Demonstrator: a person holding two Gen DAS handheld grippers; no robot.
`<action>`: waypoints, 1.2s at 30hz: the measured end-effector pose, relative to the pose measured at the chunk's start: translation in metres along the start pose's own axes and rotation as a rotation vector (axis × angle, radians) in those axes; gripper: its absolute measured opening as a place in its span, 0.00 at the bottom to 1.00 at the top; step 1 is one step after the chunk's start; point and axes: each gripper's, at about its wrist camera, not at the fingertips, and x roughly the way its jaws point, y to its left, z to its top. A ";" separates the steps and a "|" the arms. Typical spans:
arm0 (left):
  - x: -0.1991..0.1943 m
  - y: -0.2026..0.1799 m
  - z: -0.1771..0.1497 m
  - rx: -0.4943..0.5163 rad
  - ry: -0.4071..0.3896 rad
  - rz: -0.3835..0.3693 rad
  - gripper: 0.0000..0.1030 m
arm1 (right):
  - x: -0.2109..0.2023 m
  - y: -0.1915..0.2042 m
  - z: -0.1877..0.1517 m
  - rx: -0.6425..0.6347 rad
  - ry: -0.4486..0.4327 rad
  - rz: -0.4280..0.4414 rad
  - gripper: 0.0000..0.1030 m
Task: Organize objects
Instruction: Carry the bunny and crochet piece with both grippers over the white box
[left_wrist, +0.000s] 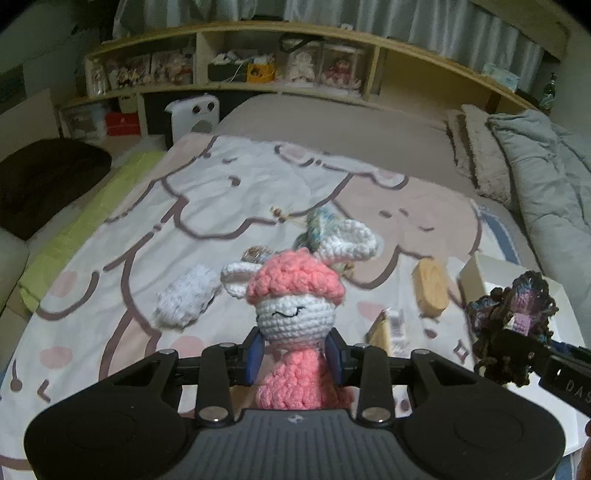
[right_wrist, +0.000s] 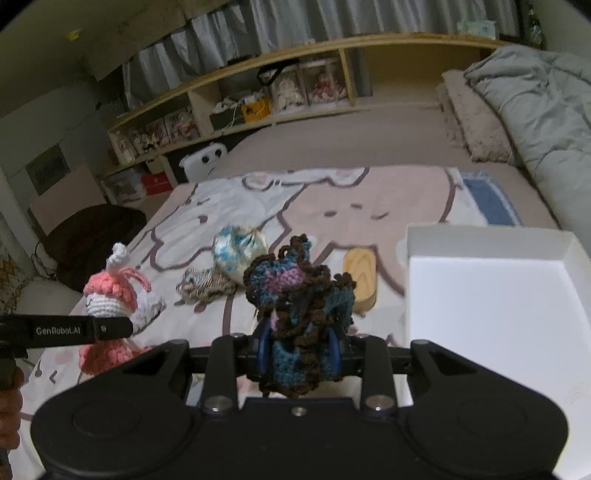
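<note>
Bed (left_wrist: 332, 122) with a taupe cover, overlaid by a cartoon-print blanket (left_wrist: 229, 184). Lying directly on the blanket: a white crochet piece (left_wrist: 186, 297), a blue-and-white crochet ball (right_wrist: 238, 254), a small brownish crochet item (right_wrist: 205, 286) just beside the ball, a wooden oval block (right_wrist: 360, 278), and an open white box (right_wrist: 491, 295) at the right edge. Grey duvet (right_wrist: 546, 110) bunched along the bed's right side.
</note>
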 end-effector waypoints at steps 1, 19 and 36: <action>-0.002 -0.005 0.002 0.009 -0.010 -0.003 0.36 | -0.003 -0.004 0.004 0.004 -0.011 -0.006 0.31; 0.020 -0.165 0.059 0.163 -0.085 -0.215 0.36 | -0.009 -0.131 0.044 0.126 -0.104 -0.182 0.32; 0.119 -0.275 0.044 0.292 0.100 -0.284 0.36 | 0.034 -0.216 0.028 0.236 0.035 -0.283 0.32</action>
